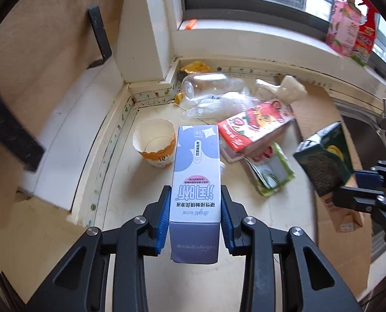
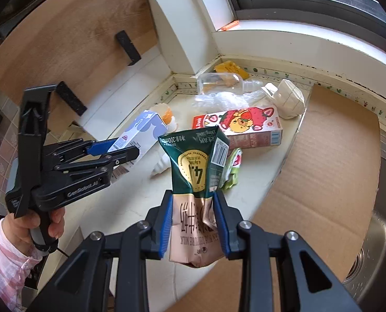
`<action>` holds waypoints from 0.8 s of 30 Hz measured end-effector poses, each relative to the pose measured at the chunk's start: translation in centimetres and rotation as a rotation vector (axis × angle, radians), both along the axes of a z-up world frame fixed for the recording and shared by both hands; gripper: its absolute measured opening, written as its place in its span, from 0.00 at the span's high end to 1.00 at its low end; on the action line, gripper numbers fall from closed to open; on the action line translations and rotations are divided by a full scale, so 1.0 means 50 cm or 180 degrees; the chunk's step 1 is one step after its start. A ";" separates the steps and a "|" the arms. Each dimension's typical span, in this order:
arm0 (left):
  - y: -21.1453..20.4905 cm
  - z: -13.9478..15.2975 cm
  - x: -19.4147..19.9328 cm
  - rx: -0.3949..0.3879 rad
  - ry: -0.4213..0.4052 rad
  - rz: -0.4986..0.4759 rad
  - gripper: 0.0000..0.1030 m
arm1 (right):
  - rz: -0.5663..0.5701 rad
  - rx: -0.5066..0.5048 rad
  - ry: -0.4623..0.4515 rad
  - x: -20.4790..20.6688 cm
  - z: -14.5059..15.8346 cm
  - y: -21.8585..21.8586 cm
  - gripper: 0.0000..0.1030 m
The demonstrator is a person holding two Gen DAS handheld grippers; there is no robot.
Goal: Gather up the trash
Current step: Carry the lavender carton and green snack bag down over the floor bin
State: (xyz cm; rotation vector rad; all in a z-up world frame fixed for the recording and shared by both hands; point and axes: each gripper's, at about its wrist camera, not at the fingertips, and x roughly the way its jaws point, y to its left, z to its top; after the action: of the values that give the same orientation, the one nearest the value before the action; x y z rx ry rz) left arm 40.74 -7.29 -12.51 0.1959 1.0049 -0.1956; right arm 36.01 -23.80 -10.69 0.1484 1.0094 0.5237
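Your left gripper (image 1: 195, 215) is pinching a tall white-and-lavender cardboard box (image 1: 196, 171) with blue circles and pink-labelled Chinese print; the blue pads (image 1: 163, 221) press its two side faces near the bottom end. The box is held up off the counter, long axis pointing away from the camera, undented. From the right wrist view the same left gripper (image 2: 126, 147) reaches in from the left, tilted slightly upward, your left hand (image 2: 40, 221) wrapped around the handle, pink-striped sleeve at the wrist.

Your right gripper (image 2: 193, 221) is clamped on a crumpled green-and-rose-gold milk carton (image 2: 196, 182) with a gold round badge; the carton is squashed and creased between the fingers, top flap bent, held above the edge of the counter. In the left view the right gripper (image 1: 349, 182) comes in from the right with that carton (image 1: 323, 161).

On the cream countertop (image 1: 146, 182) below:
- white paper cup with orange scalloped band (image 1: 155, 143), upright, just left of the held box
- red-and-white strawberry-print juice box (image 2: 238, 127), lying on its side
- green-and-white flattened wrapper (image 1: 271, 171), partly under the juice box
- clear plastic bottle (image 1: 206, 84) on its side by the corner, against clear crumpled plastic film (image 1: 224, 101)
- cream crumpled paper wad (image 2: 289, 98) near the back wall
- yellow packet (image 2: 232, 69) in the corner

A flat brown cardboard sheet (image 2: 336, 161) lies between the trash and a steel sink (image 2: 380, 234).
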 end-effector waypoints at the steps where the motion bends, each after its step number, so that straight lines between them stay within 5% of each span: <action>1: 0.002 0.014 -0.019 -0.0003 -0.0018 -0.0030 0.69 | 0.0003 0.0011 -0.0009 -0.015 0.007 0.002 0.71; 15: 0.021 0.184 -0.332 -0.0354 -0.0120 -0.0321 0.69 | 0.0073 -0.0026 -0.0112 -0.256 0.136 0.034 0.71; 24: 0.063 0.217 -0.528 -0.0469 -0.0064 -0.0399 0.69 | 0.0220 0.0018 -0.0043 -0.444 0.169 0.076 0.70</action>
State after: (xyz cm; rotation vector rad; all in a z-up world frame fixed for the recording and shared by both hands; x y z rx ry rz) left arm 14.36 -4.11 -1.68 0.1261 0.9546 -0.3801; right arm 13.81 -20.01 -2.24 0.1150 1.0026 0.5898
